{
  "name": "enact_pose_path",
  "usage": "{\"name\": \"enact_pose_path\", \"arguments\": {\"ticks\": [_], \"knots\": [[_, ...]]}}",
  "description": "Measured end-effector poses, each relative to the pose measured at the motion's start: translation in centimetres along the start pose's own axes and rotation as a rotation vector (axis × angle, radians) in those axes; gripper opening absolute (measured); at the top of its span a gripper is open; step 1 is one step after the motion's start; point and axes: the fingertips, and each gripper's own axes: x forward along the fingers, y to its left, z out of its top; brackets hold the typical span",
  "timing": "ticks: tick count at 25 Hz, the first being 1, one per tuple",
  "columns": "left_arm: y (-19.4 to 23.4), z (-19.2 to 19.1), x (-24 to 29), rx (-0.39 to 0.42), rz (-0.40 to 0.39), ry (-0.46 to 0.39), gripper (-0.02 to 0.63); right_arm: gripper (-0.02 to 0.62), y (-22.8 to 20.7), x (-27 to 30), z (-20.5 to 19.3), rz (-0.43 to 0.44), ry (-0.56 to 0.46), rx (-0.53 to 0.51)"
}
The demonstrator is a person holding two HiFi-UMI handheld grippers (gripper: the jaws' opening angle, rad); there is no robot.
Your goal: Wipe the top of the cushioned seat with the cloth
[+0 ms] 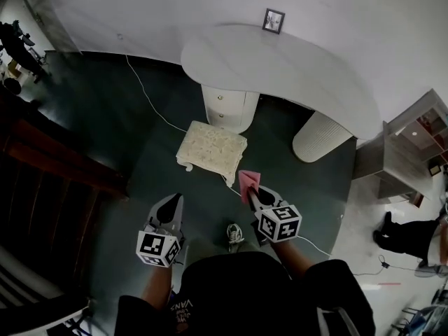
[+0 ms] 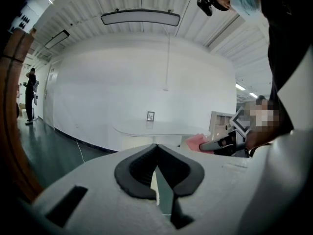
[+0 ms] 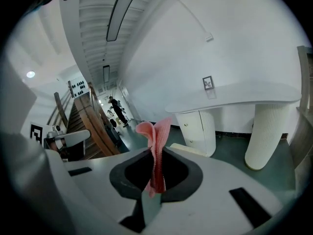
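Within the right gripper [image 3: 156,153], one pink cloth [image 3: 154,131].

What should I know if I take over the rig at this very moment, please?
Left gripper: fingers together, nothing between them, held low in front of the person.
Right gripper: shut on the pink cloth, which sticks up past the fingers.
Cushioned seat: on the floor ahead of both grippers, in front of the white table; the cloth is apart from it.
Done: cloth is in the gripper.
Left: bring the cloth down onto the seat top and wipe across it.
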Motion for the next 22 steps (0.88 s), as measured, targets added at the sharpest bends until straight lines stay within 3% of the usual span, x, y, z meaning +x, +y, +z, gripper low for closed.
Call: {"name": "enact_pose_path", "arguments": {"ticks": [7,16,22], "knots": [[3.7,-0.7,3.5,-0.033,-0.046,0.051,0.017,0.027,-0.3,5.3,0.0,-0.031,0.035,0.059],[10.3,-0.6,8.5,0.032,-0.224,0.111,0.017,0.027,0.5,12.8,0.7,-0.160,-0.003,0.186],[14.5,-2.9,12.1,0.045,-0.311,0.137,0.017,0.026,0.1,18.8,-0.4,-0.223,-0.018,0.246]]}}
